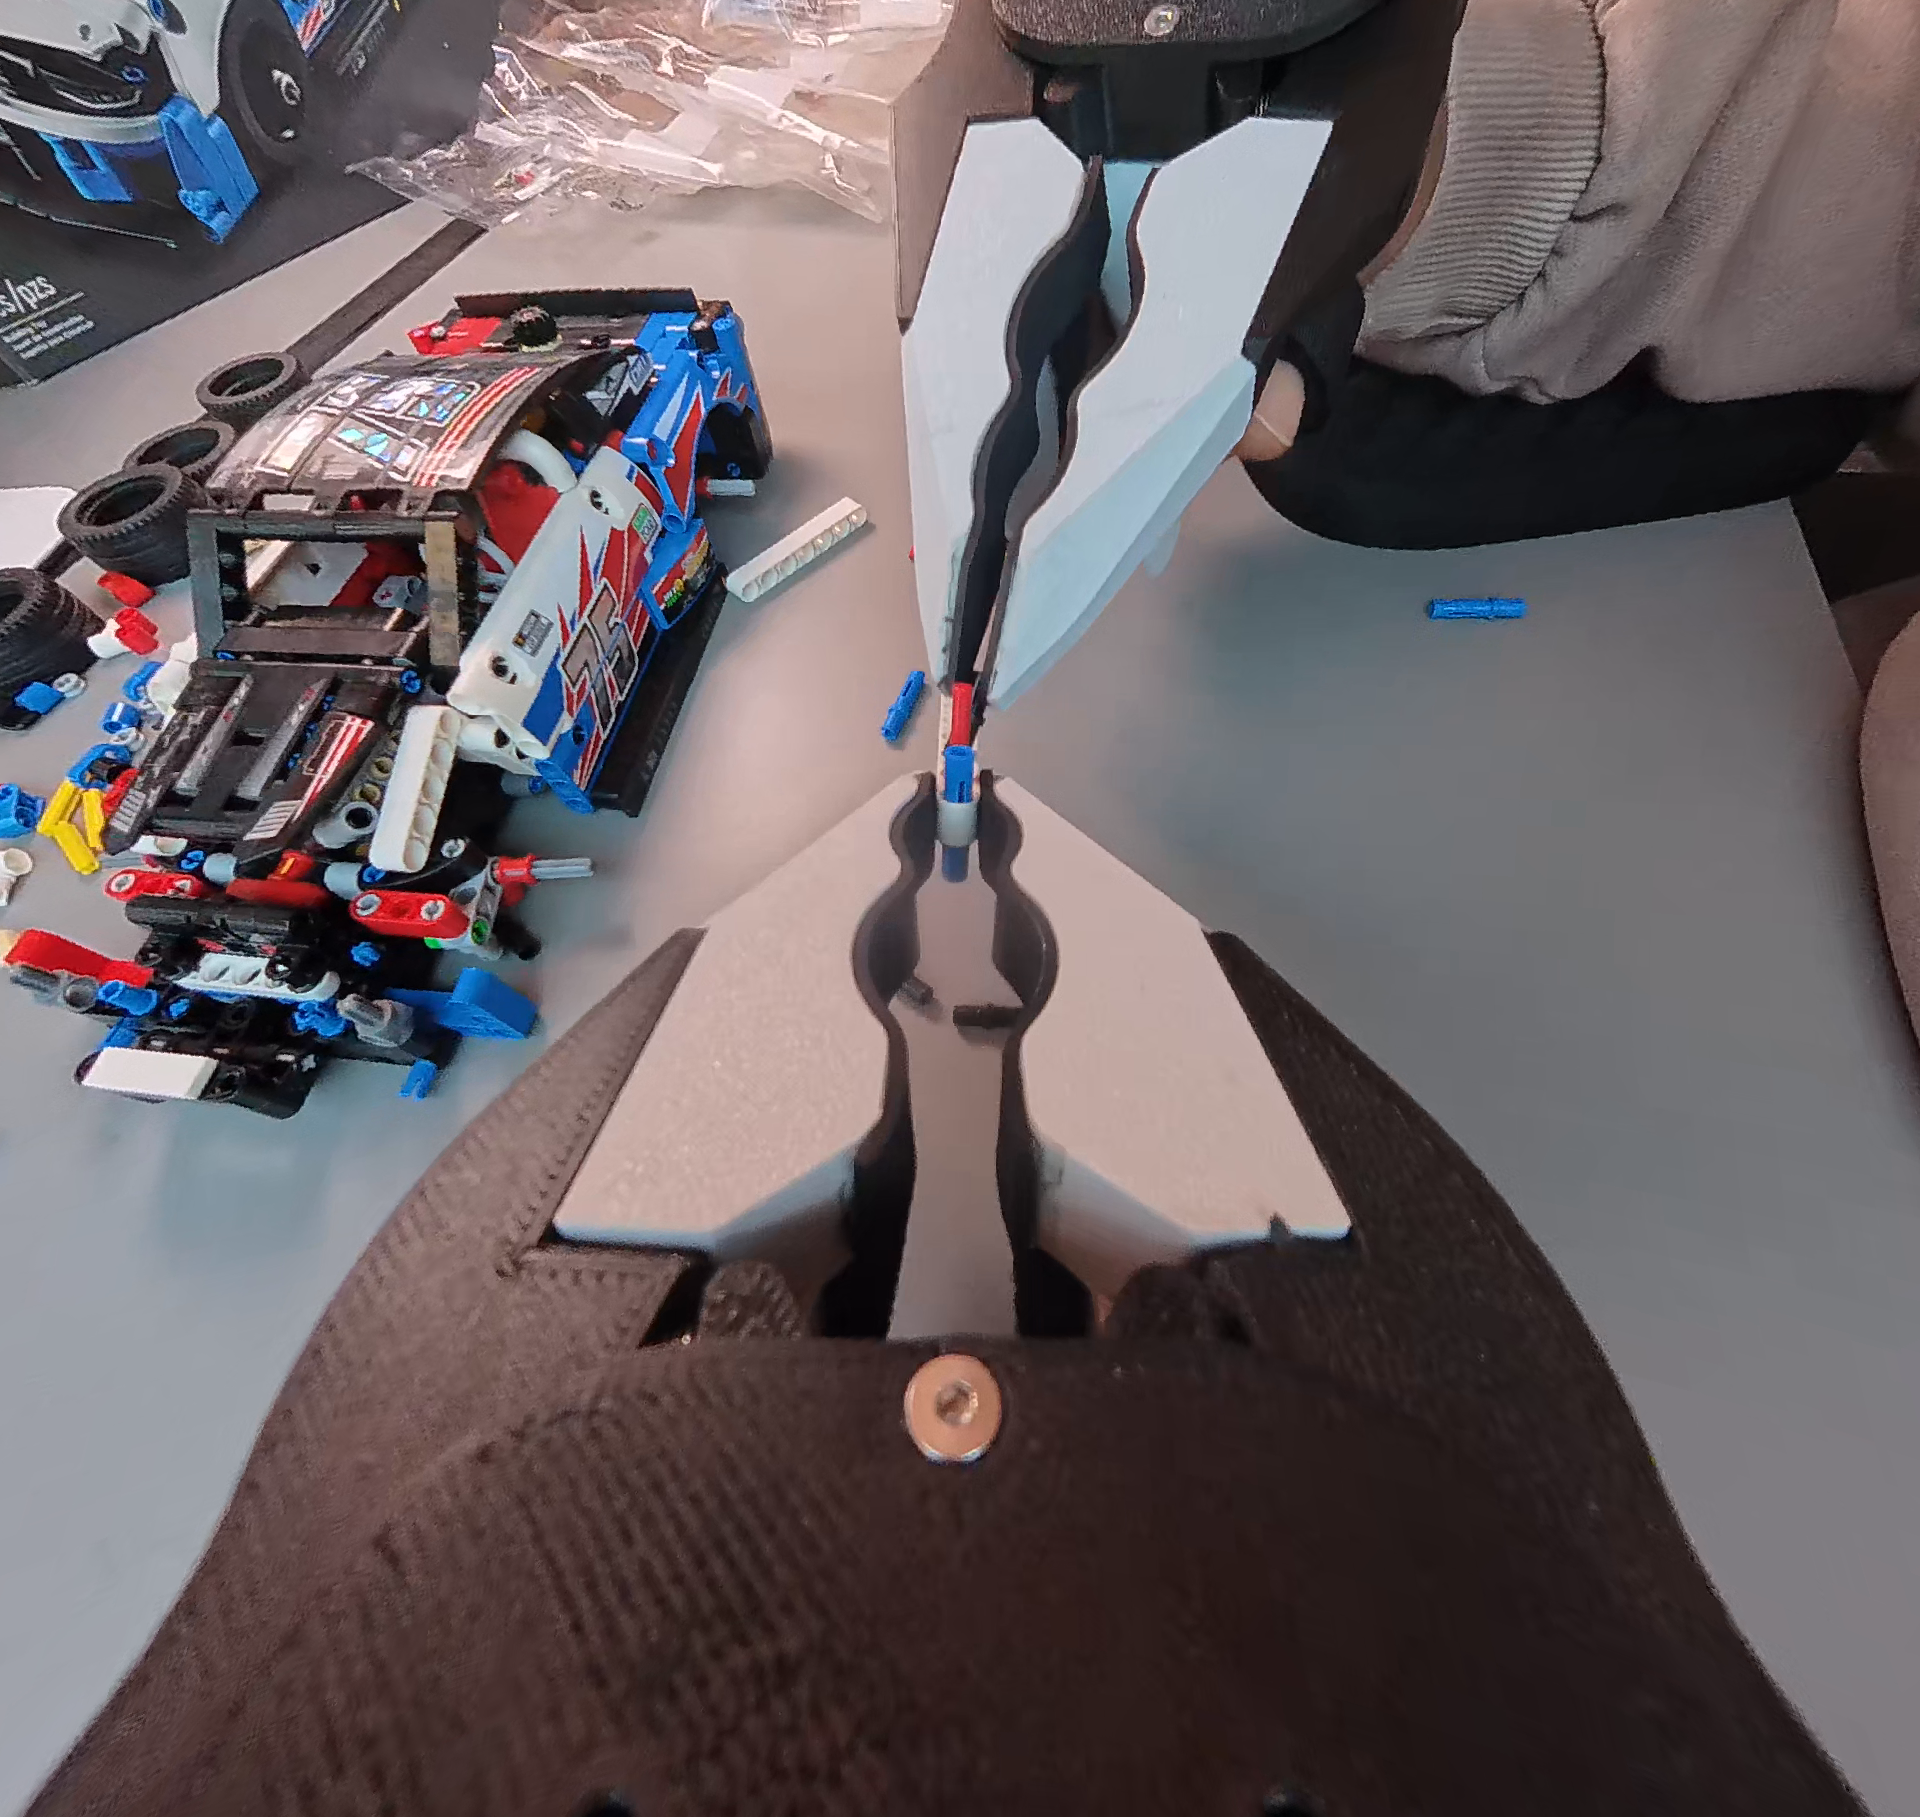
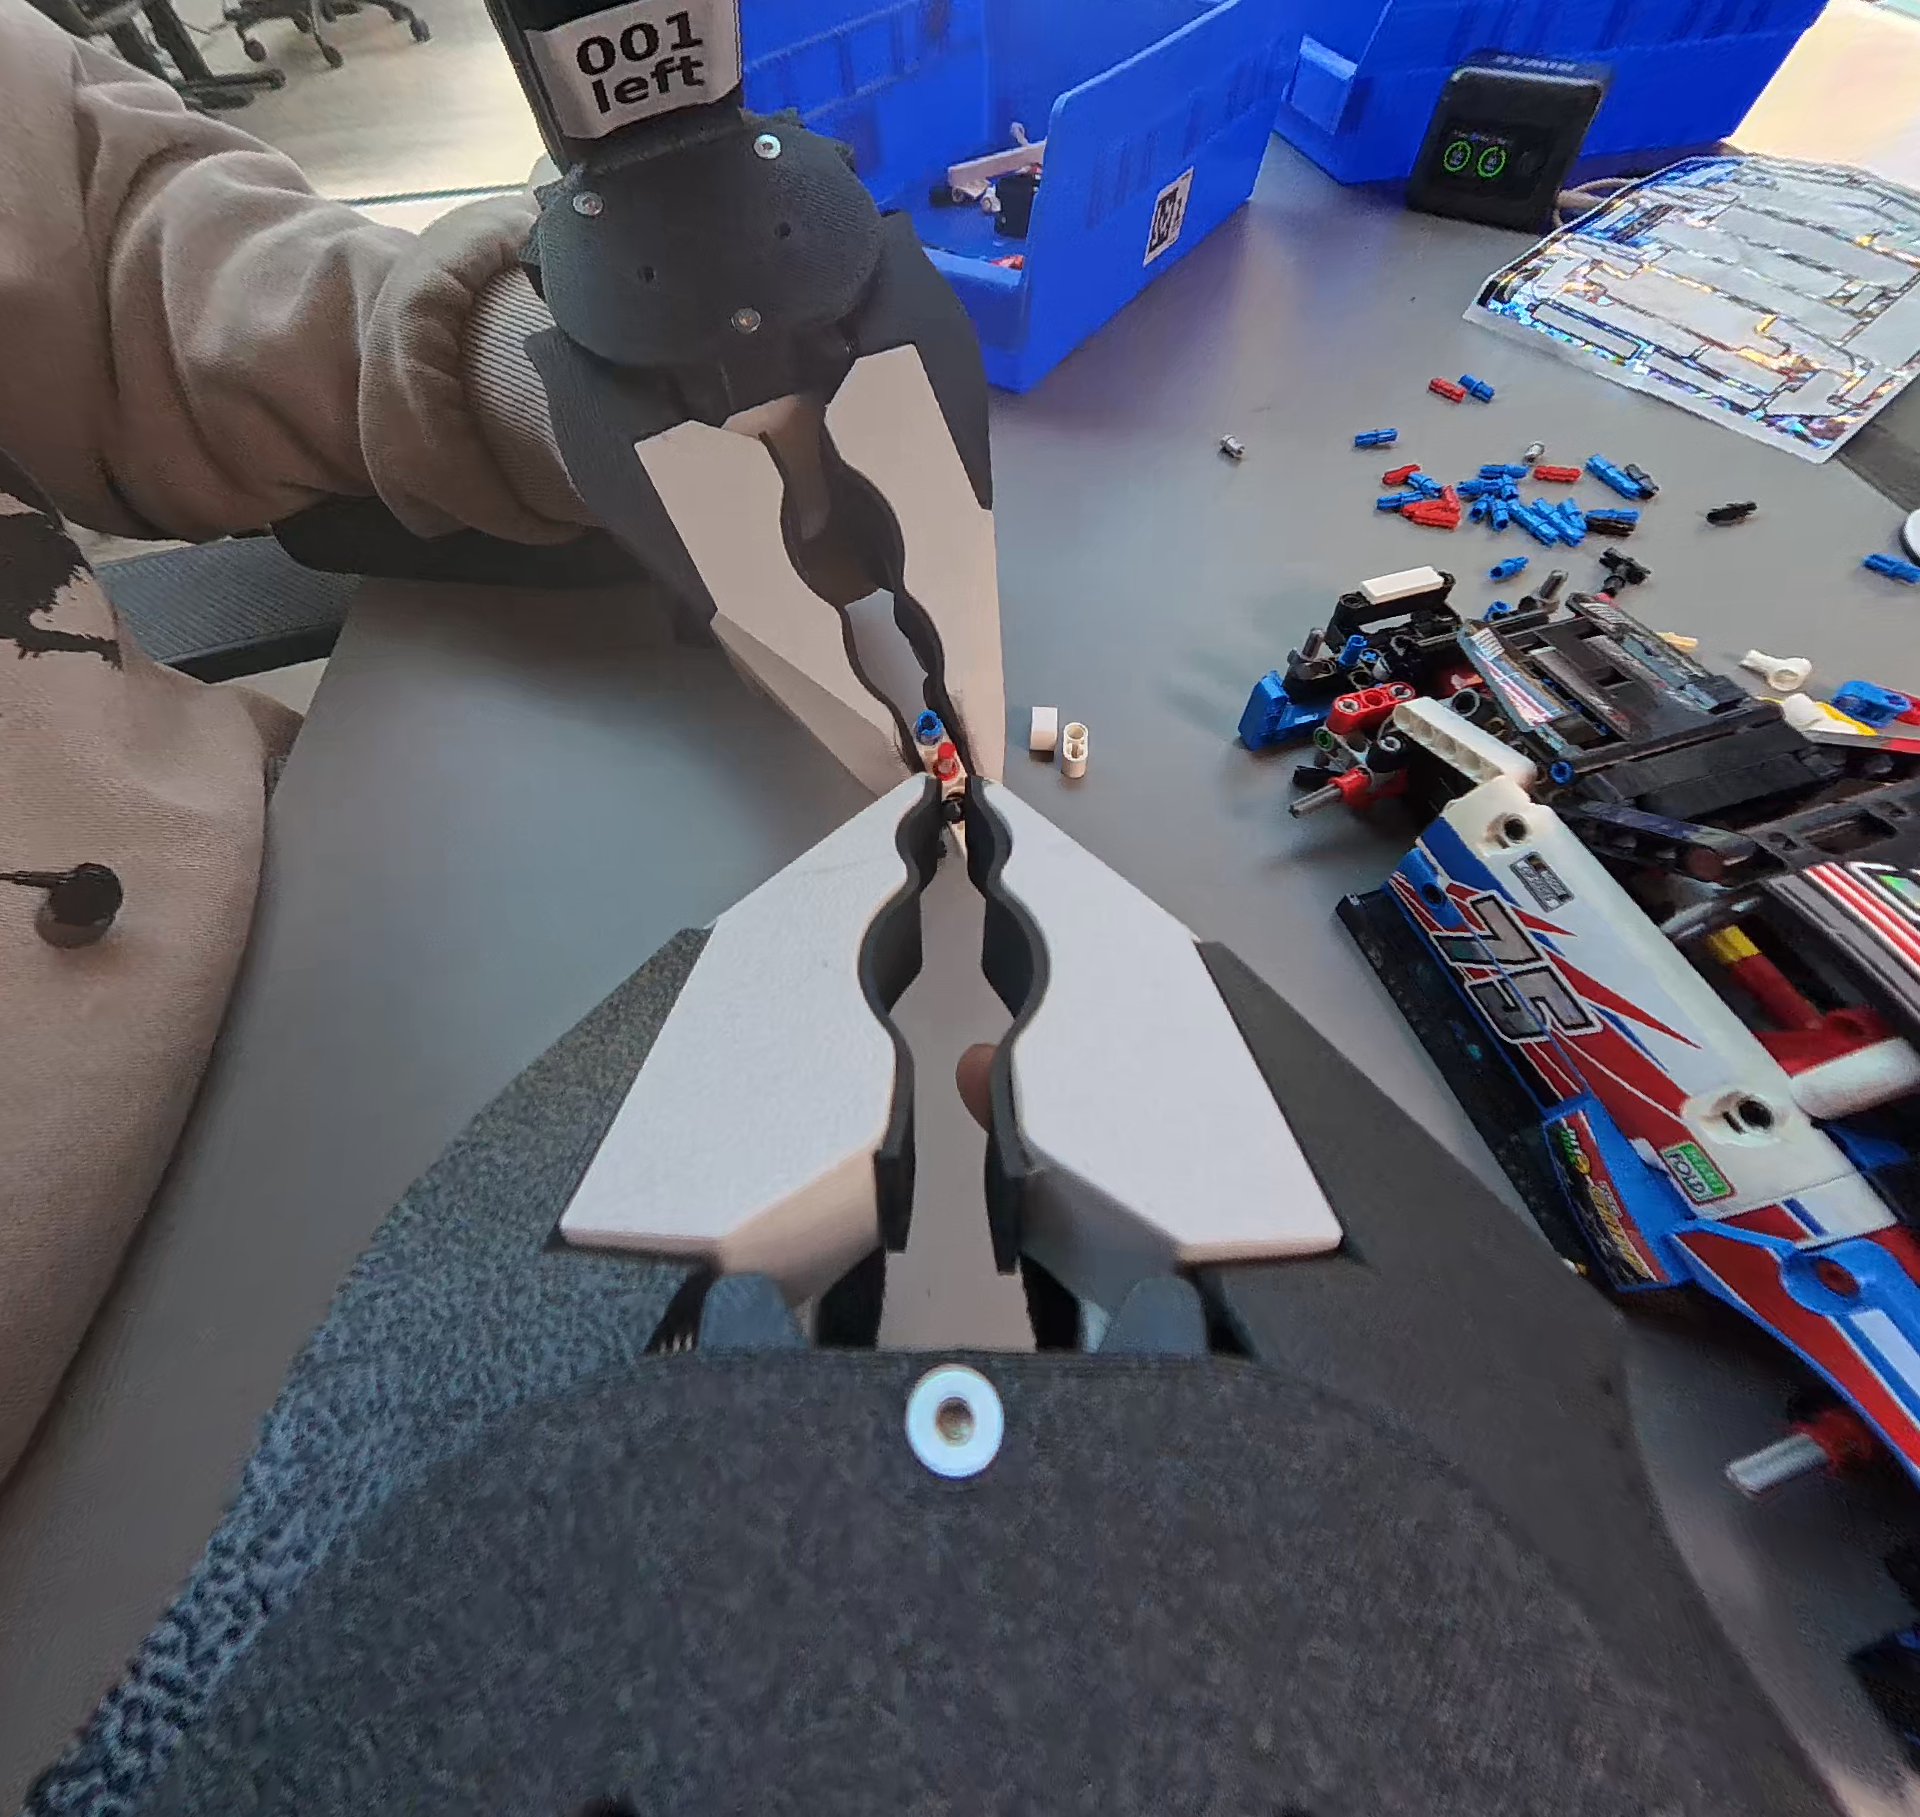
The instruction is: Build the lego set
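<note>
My left gripper [image 1: 954,796] is shut on a small grey connector with a blue pin [image 1: 957,770] through it, just above the grey table. My right gripper [image 1: 971,692] comes in from above, shut on a thin white piece with a red pin [image 1: 960,705], its end touching the blue pin. In the right wrist view my right gripper [image 2: 954,796] meets the left gripper [image 2: 935,744] tip to tip, the red and blue parts [image 2: 943,759] between them. The partly built racing car [image 1: 416,676] lies to the left; it also shows in the right wrist view [image 2: 1610,936].
The set's box [image 1: 156,105], plastic bags [image 1: 675,84], black tyres [image 1: 135,510], a white beam [image 1: 798,562] and stray blue pins [image 1: 1475,609] lie around. Blue bins [image 2: 1091,157], a sticker sheet [image 2: 1714,292], a pin pile [image 2: 1507,505] and two white bushes [image 2: 1060,739] show too. Left and right tips are no more than a few centimetres apart.
</note>
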